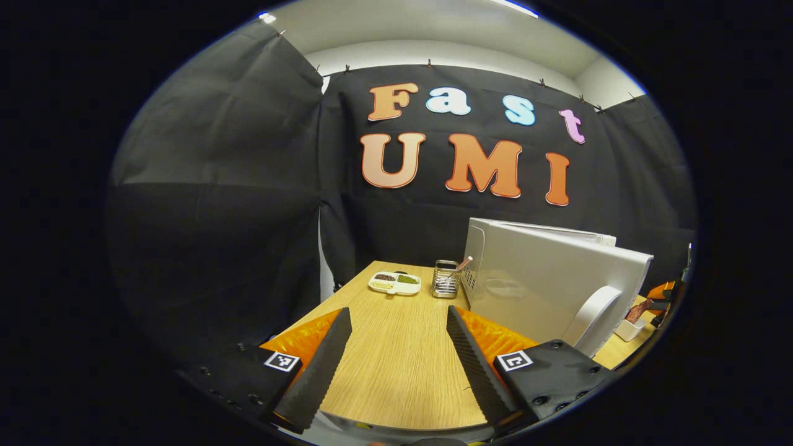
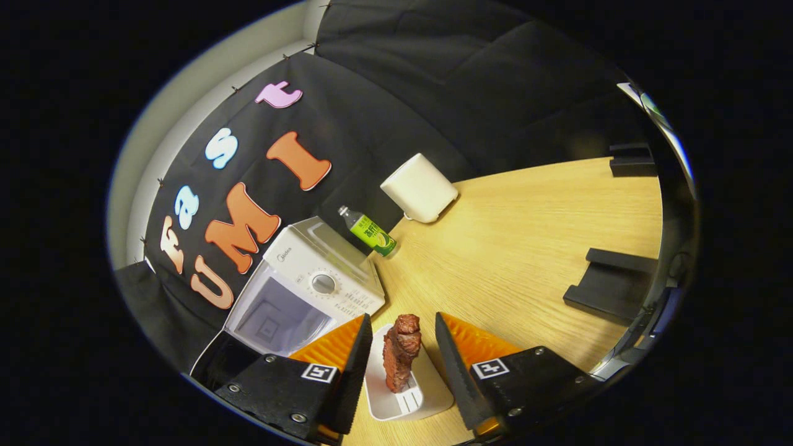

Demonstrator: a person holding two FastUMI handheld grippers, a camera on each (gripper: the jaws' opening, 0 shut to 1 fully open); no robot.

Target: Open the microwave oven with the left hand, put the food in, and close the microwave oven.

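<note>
The microwave oven (image 2: 310, 291) stands open on the bench (image 2: 526, 235), its door (image 1: 557, 288) swung out beside the spread, empty left tongs (image 1: 396, 359). The right tongs (image 2: 403, 353) straddle the food (image 2: 401, 359) in its white tray (image 2: 403, 396), apparently not yet pinching. They should close squarely on the tray's sides, then lift clear of the cavity's lower lip. Open bench lies rightward; the bottle (image 2: 368, 231) stands near.

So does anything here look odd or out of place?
Nothing looks spilled or broken. The one oddity: the reddish-brown food stands on end in its small white tray, between the open fingers of the right gripper. The microwave already stands open.
</note>
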